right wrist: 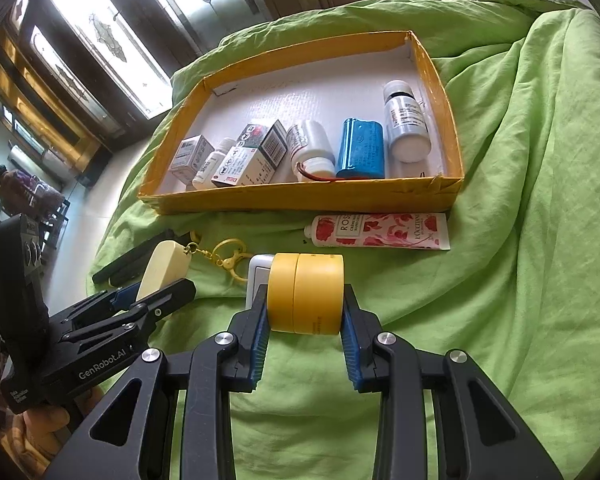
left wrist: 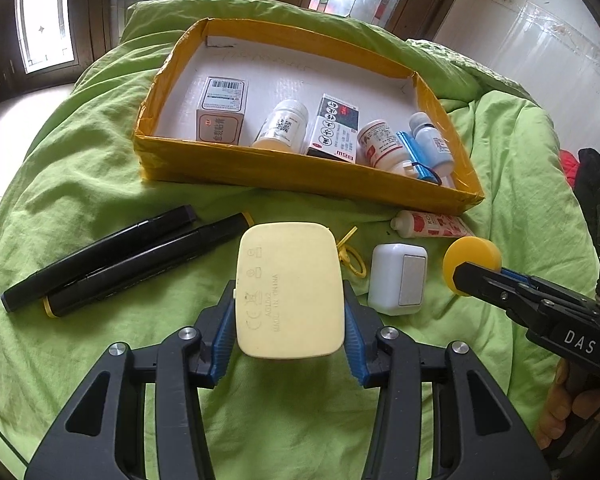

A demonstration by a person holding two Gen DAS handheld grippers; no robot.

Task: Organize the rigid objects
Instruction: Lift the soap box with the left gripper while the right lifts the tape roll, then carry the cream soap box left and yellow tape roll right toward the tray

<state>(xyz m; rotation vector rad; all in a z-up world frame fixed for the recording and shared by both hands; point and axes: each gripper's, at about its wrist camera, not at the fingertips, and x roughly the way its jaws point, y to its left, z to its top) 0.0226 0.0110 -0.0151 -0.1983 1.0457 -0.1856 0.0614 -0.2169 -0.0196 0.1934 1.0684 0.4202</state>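
The left tongs (left wrist: 290, 340) are clamped on a cream plastic tag (left wrist: 290, 292), its flat back turned up with moulded lettering; the blue pads (left wrist: 224, 344) press its two long sides. From the right wrist view the tag shows only edge-on, and a gold keyring clasp (right wrist: 228, 256) trails from its far end onto the green quilt (right wrist: 520, 240). The right tongs (right wrist: 305, 322) are clamped on a yellow round tin (right wrist: 306, 294), held on its side; the seam between lid and base faces the camera, and small print near its lower edge is too fine to read. The tin partly hides a white wall plug (left wrist: 398, 278) behind it in the right view; the left view shows that plug lying flat just beside the tag.

Two black markers (left wrist: 112, 260) lie side by side to the left, their near ends close to the quilt's fold. A rose-patterned hand cream tube (right wrist: 380, 232) lies just outside the near wall of the yellow cardboard tray (right wrist: 300, 196). Inside the tray, boxes, white bottles and a blue battery pack (right wrist: 360, 150) crowd the near wall; some labels are blurred. The tray's far half is bare white floor. The quilt slopes away on every side, and its right edge rises in a heavy fold.
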